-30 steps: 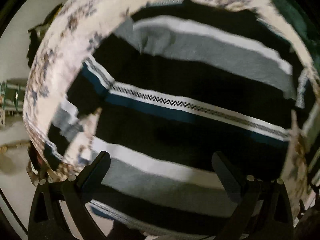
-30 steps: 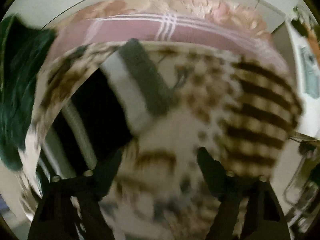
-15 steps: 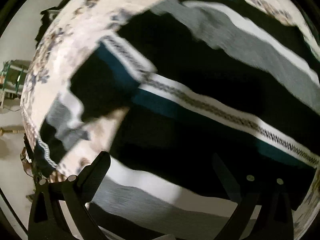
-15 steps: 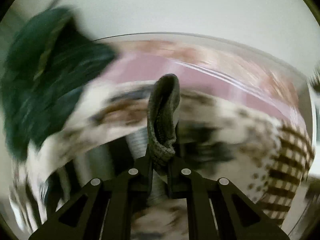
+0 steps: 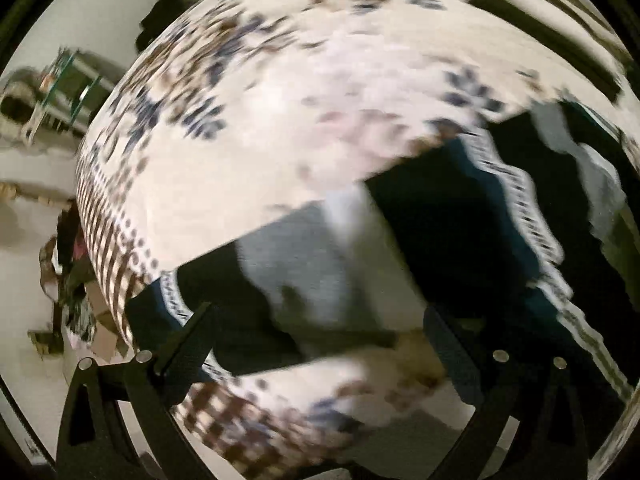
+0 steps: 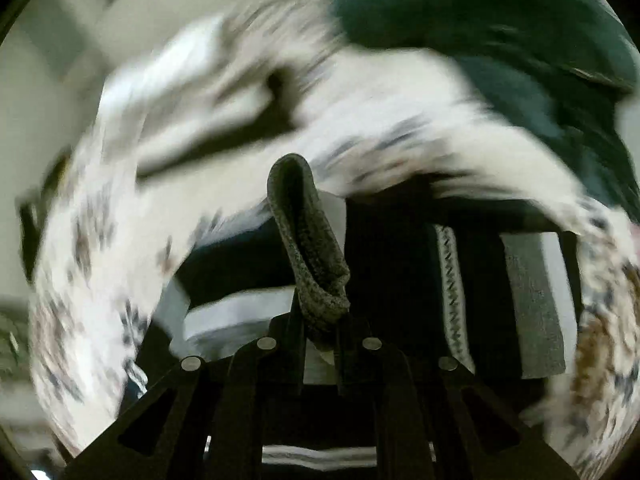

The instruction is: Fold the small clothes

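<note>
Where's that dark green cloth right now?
In the right wrist view, the dark green cloth lies at the upper right, on the patterned tablecloth beyond the striped garment.

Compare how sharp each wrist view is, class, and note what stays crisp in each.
Left wrist view: motion blur smears the striped garment and patterned cloth; only the left gripper looks crisp. Right wrist view: the background is streaked, while the pinched grey fold and right gripper stay sharp.

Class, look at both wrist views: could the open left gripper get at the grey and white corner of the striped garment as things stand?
Probably yes. The left gripper is open, with the black, grey and white striped garment lying uncovered just ahead of its fingers on the patterned cloth; nothing sits between them.
</note>
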A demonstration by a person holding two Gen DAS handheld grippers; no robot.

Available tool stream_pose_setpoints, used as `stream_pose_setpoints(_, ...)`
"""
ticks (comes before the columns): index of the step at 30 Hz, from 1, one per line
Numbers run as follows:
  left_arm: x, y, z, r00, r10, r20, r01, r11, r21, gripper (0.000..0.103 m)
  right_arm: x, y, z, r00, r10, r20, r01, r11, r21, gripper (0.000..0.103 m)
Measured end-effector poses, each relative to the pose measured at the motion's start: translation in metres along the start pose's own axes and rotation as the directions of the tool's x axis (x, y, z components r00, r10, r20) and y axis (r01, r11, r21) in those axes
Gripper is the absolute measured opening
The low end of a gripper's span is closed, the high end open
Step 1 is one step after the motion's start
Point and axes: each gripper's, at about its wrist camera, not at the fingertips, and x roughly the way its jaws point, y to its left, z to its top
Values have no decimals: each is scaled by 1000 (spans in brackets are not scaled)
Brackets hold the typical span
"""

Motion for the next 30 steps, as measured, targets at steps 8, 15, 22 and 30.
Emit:
stream_pose_setpoints(8, 19, 63, -17, 997, -11, -73, 5, 996, -86, 103, 93, 87, -23, 985, -135, -107, 118, 981, -152, 16)
stream_pose_setpoints(15, 38, 169, -76, 925, -352, -141, 230, 816, -531, 103, 49, 10, -24, 977, 97, -191, -96, 995, 17, 83)
stream_pose_setpoints(22, 95, 204, -110, 807, -590, 18, 371, 483, -793, 102, 10, -78, -77, 974, -14, -226, 42, 992, 121, 83)
stream_pose_setpoints(30, 107, 214, -95, 855, -510, 95, 295, 328, -898, 7, 7, -127, -123, 962, -81, -262, 138, 969, 206, 83)
